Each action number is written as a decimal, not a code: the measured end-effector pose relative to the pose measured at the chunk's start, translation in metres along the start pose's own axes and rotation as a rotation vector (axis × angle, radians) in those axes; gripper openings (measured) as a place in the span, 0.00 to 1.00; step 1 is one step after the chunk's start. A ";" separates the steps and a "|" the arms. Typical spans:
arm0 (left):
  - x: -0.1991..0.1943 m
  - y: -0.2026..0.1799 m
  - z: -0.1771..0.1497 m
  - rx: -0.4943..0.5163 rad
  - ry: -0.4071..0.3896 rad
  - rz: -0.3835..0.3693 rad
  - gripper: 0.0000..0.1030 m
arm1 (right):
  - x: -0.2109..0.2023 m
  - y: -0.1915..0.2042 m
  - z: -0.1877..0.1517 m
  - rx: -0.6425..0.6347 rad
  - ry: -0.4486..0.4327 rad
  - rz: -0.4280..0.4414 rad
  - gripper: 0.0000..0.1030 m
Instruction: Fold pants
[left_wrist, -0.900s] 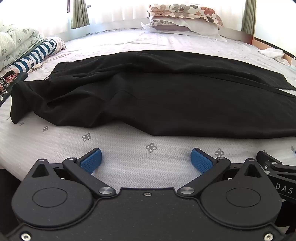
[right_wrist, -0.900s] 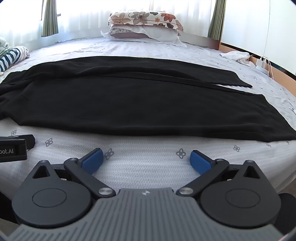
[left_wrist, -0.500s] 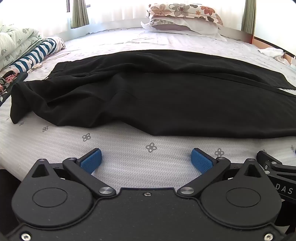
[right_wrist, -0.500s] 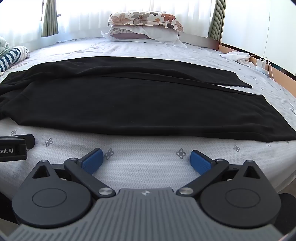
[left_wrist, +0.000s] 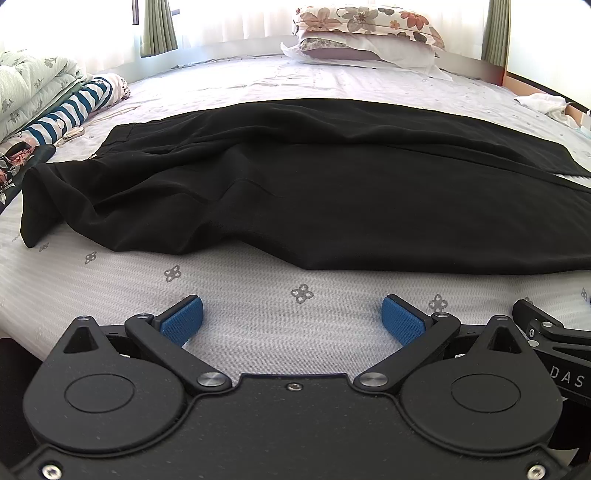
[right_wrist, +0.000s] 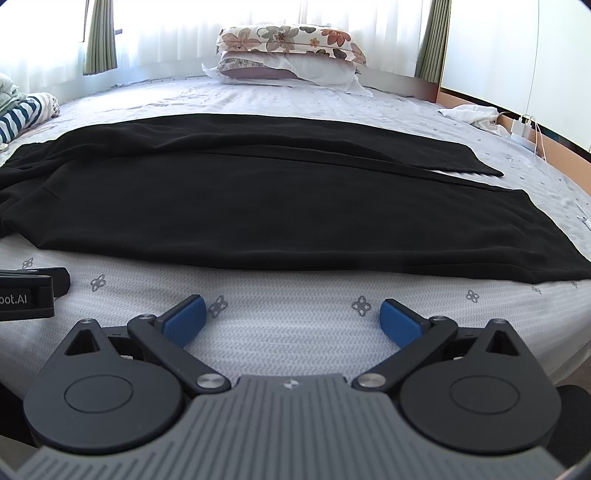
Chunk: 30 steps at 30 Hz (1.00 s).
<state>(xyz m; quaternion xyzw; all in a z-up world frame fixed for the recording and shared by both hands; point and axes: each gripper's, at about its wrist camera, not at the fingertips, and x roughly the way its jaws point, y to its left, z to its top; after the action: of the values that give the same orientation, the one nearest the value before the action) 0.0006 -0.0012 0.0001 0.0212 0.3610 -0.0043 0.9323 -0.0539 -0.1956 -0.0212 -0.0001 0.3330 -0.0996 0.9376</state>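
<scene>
- Left gripper (left_wrist: 291, 314), right gripper (right_wrist: 290, 314): jaws spread wide, empty, just short of the pants.
- Pants (left_wrist: 332, 192): black, spread flat across the bed (left_wrist: 258, 306); likely light, limp, slippery; grasp near edge, waistband and hem.
- Pillows (right_wrist: 288, 51): beyond the pants.

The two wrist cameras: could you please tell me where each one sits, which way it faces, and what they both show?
Left wrist: sits on the left hand-held gripper, looking down across the bed at the rumpled waist end of the black pants; its own open fingers show, with part of the right hand-held gripper at the edge.
Right wrist: sits on the right hand-held gripper, facing the flat pant legs; its open fingers and part of the left unit show.
Shared: pants, bed, pillows.
</scene>
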 end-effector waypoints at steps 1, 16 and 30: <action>0.000 0.000 0.000 0.000 0.000 0.000 1.00 | 0.000 0.000 0.000 0.000 0.000 0.000 1.00; 0.000 0.000 0.000 0.001 0.001 0.000 1.00 | 0.000 0.000 -0.001 -0.002 0.000 0.002 1.00; 0.000 0.000 0.000 0.001 0.000 0.001 1.00 | 0.000 -0.001 0.002 -0.003 -0.002 0.003 1.00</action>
<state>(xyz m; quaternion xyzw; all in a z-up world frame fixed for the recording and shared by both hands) 0.0006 -0.0014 0.0000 0.0219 0.3611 -0.0040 0.9323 -0.0533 -0.1962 -0.0196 -0.0010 0.3321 -0.0980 0.9381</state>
